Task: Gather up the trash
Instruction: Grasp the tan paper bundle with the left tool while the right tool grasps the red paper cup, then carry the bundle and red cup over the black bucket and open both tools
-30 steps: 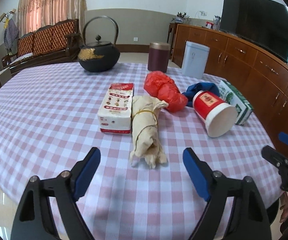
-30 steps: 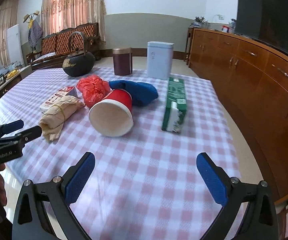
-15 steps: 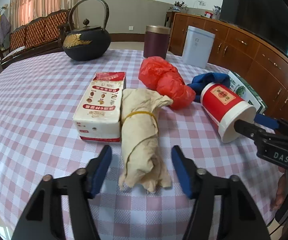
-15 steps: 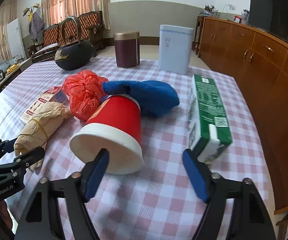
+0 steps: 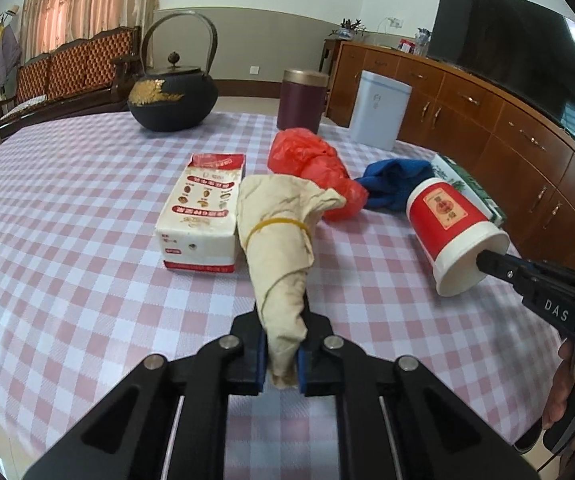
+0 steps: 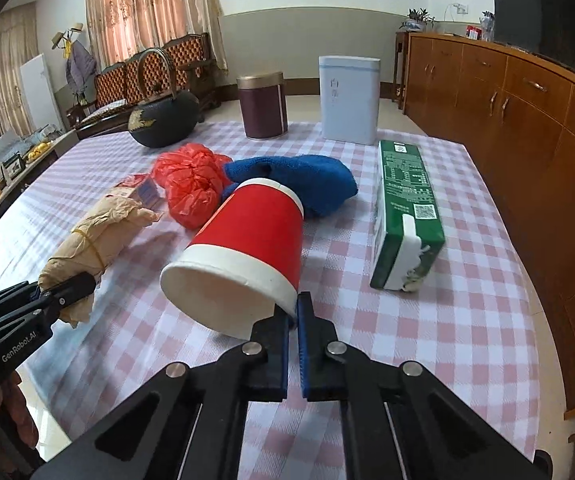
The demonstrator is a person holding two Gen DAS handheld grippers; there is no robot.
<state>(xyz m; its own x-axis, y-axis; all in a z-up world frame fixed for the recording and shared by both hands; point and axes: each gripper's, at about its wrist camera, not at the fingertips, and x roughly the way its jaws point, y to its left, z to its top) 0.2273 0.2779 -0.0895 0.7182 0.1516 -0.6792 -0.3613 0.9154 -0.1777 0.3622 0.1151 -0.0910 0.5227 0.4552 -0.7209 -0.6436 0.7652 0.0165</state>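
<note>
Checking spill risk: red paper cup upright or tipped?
Tipped. The red paper cup lies on its side on the checked tablecloth, white open mouth facing the camera.

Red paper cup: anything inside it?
The red paper cup lies on its side; its visible inside looks empty white. The right gripper pinches its rim, one finger inside. Its bottom is hidden.

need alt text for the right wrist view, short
The right tool is shut on the rim of a red paper cup lying on its side on a checked tablecloth. At left, the left tool grips a tan paper bundle; behind lie a red bag, blue cloth and green box.
</note>
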